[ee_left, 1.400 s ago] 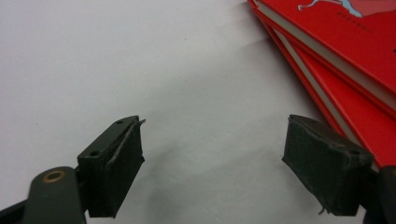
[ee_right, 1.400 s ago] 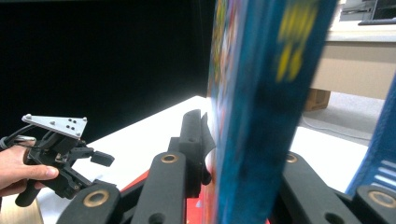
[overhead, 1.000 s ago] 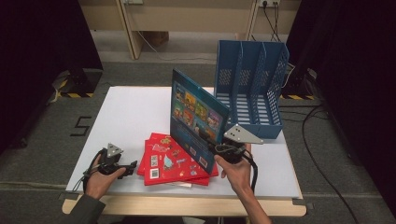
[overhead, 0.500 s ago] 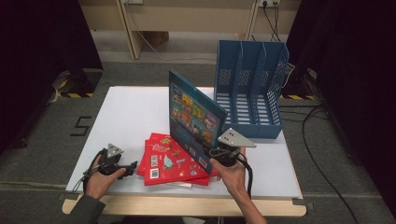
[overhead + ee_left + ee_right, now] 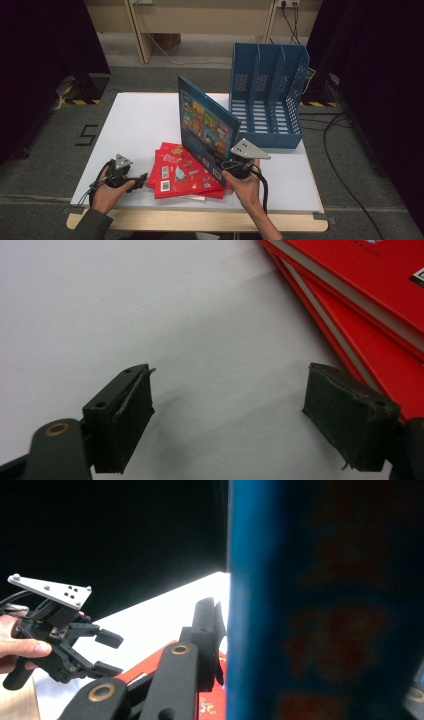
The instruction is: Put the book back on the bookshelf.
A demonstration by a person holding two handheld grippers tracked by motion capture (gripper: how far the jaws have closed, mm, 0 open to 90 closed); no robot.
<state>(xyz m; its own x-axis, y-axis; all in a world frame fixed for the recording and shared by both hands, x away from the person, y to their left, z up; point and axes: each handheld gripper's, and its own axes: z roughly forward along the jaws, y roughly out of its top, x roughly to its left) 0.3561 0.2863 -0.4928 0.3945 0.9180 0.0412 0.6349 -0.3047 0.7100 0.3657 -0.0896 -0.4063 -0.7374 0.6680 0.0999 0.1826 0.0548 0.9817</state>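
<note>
I am working at the white table (image 5: 140, 125), which is filling the middle of the high view. The blue file rack (image 5: 267, 95) is standing at the upper right of centre, its slots opening toward me, presumably so a book can go in upright. The blue picture book (image 5: 207, 125) is being held on edge at frame centre, tilted and just left of the rack; I judge I am lining it up with a slot. The red books (image 5: 185, 172) are lying stacked flat at lower centre, likely waiting their turn.

My right gripper (image 5: 231, 167) is clamping the blue book's lower corner: in the right gripper view one finger (image 5: 207, 630) is pressing flat against the cover, so the fingers are closed on the book. Gripping low is leaving the top edge free to enter the rack.

My left gripper (image 5: 135, 179) is resting at lower left beside the red stack, fingers (image 5: 120, 425) spread wide and holding nothing, apparently parked ready for the next book.
</note>
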